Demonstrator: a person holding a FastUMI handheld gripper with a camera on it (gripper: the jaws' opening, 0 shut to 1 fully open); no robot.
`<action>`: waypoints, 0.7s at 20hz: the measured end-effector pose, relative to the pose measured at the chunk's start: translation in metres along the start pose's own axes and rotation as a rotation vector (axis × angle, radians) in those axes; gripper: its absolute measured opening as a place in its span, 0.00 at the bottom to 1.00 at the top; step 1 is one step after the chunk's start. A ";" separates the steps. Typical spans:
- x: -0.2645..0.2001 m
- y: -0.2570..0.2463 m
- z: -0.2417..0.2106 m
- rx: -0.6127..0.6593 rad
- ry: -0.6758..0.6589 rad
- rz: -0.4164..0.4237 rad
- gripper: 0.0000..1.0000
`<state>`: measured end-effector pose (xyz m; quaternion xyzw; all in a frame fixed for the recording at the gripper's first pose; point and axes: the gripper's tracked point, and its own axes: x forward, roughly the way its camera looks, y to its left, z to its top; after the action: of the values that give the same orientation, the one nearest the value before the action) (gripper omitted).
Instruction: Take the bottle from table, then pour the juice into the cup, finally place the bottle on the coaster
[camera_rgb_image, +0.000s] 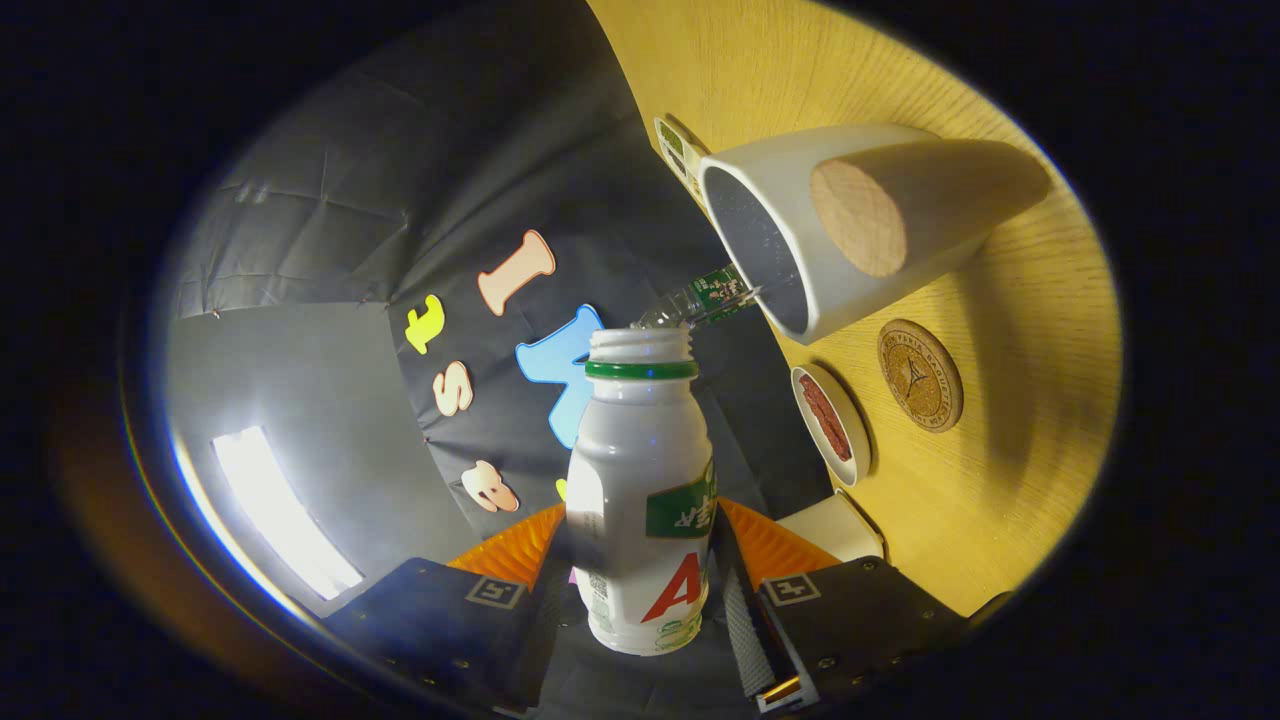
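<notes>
The gripper (640, 600) has both fingers pressed against the sides of the white bottle (640, 480), whose uncapped mouth points toward the cup (850, 220). The whole scene appears rolled sideways, so the bottle is tipped relative to the wooden table (1000, 480). Near the cup on the table lie a round cork coaster (920, 375) and a small white dish (832, 425) with something reddish inside

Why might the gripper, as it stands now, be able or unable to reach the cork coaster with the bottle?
Probably able: the gripper is shut on the bottle, and the coaster lies bare on the table beside the cup.
</notes>
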<state>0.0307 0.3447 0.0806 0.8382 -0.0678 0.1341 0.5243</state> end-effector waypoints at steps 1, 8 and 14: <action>0.000 0.000 0.002 0.010 -0.006 0.004 0.71; 0.000 0.006 0.006 0.078 -0.047 0.030 0.71; -0.003 0.009 0.015 0.130 -0.075 0.054 0.71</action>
<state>0.0280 0.3269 0.0810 0.8728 -0.1014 0.1207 0.4620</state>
